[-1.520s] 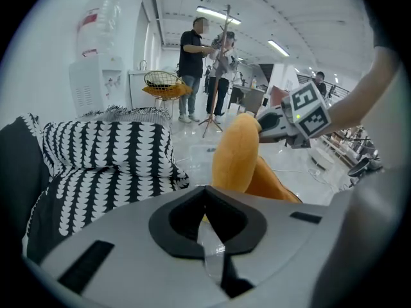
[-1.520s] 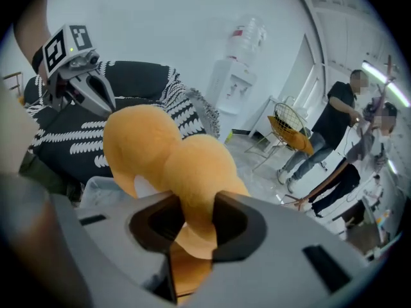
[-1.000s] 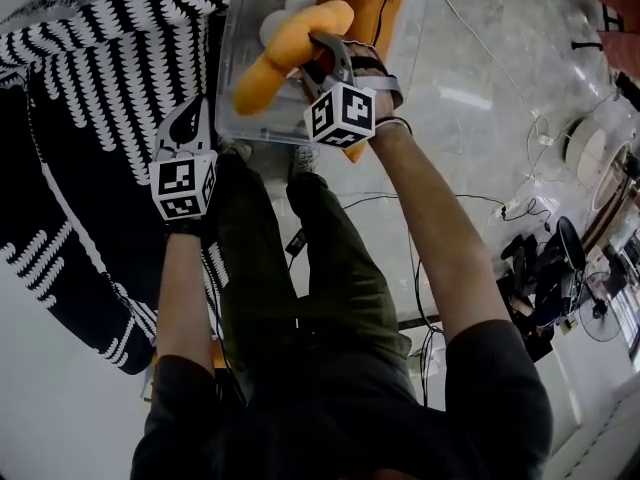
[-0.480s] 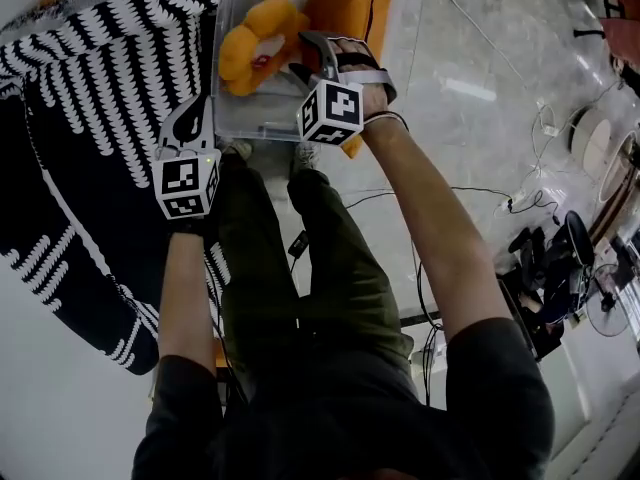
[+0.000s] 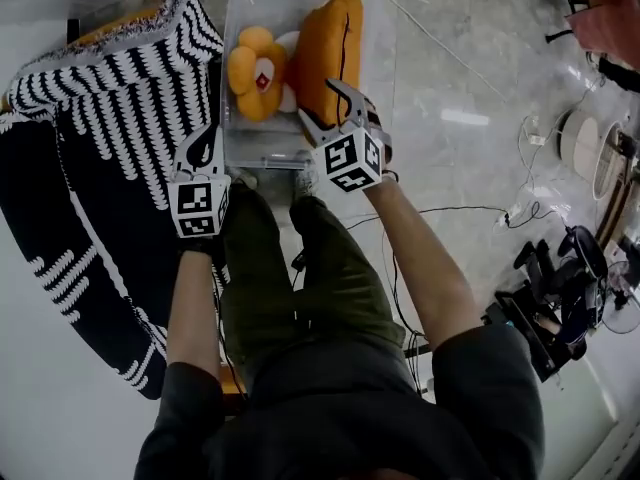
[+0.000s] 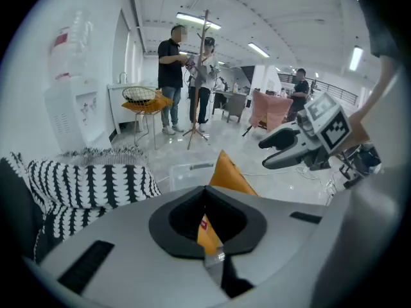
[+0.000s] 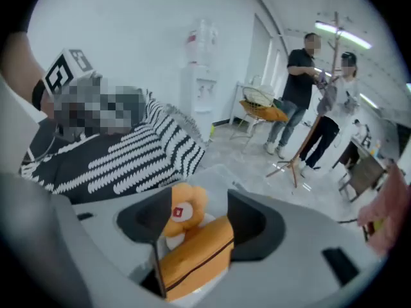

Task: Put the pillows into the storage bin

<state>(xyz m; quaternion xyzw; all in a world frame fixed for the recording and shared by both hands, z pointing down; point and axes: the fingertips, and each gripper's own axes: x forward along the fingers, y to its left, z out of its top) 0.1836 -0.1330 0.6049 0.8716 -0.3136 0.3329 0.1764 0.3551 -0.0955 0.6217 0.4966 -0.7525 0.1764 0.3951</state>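
Lying in the bin (image 5: 255, 138), pillows (image 5: 328, 48) sit beyond empty, just-opened right tongs (image 5: 320, 103).

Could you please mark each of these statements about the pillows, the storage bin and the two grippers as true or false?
1. The flower-shaped pillow lies inside the clear storage bin. True.
2. The rectangular orange pillow lies on the floor beside the bin. False: it stands inside the bin, next to the flower-shaped pillow.
3. The right gripper grips a pillow. False: its jaws have just been opening, stand apart and hold nothing.
4. In the head view, the left gripper shows over the black-and-white striped fabric. True.
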